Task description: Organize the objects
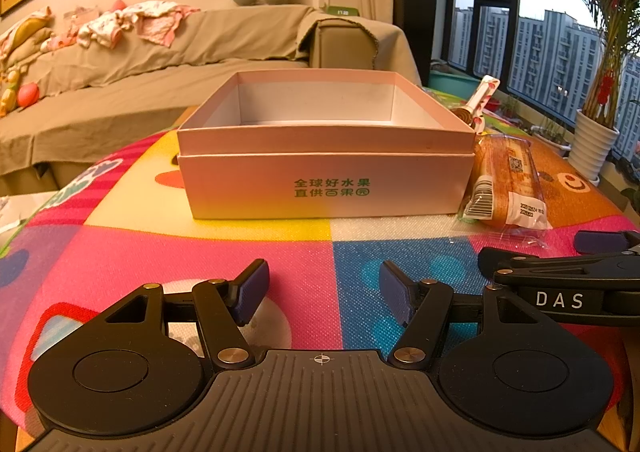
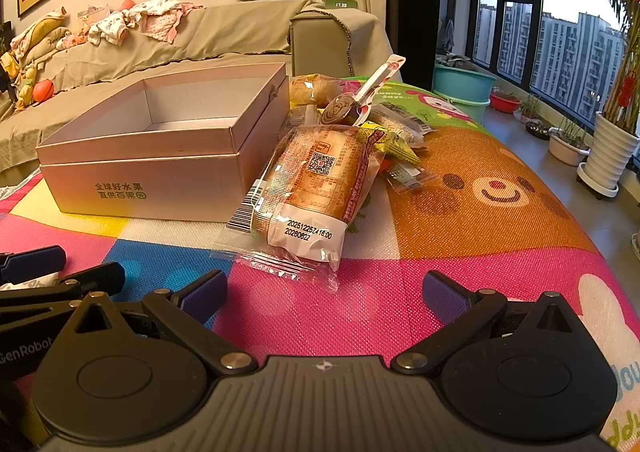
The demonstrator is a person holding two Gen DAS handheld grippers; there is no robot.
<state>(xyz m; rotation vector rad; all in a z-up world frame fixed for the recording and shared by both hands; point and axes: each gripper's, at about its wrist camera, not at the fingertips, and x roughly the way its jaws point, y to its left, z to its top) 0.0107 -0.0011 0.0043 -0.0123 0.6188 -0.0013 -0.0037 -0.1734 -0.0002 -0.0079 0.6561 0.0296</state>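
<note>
An open pink cardboard box (image 1: 326,184) with green lettering stands on the colourful mat; its inside shows nothing. It also shows in the right wrist view (image 2: 152,172). A clear-wrapped bread pack (image 2: 310,188) lies just right of the box, also seen in the left wrist view (image 1: 508,180). Behind it lie more wrapped snacks (image 2: 394,146), a bun pack (image 2: 314,90) and a wrapped lollipop (image 2: 360,98). My left gripper (image 1: 324,292) is open and empty, in front of the box. My right gripper (image 2: 324,296) is open and empty, just short of the bread pack.
The mat (image 2: 480,212) covers a table whose edge falls away at the right. A covered sofa (image 1: 180,48) with clothes stands behind. A teal basin (image 2: 464,86), plant pots (image 2: 608,156) and windows are to the right. The right gripper's finger (image 1: 560,276) crosses the left view.
</note>
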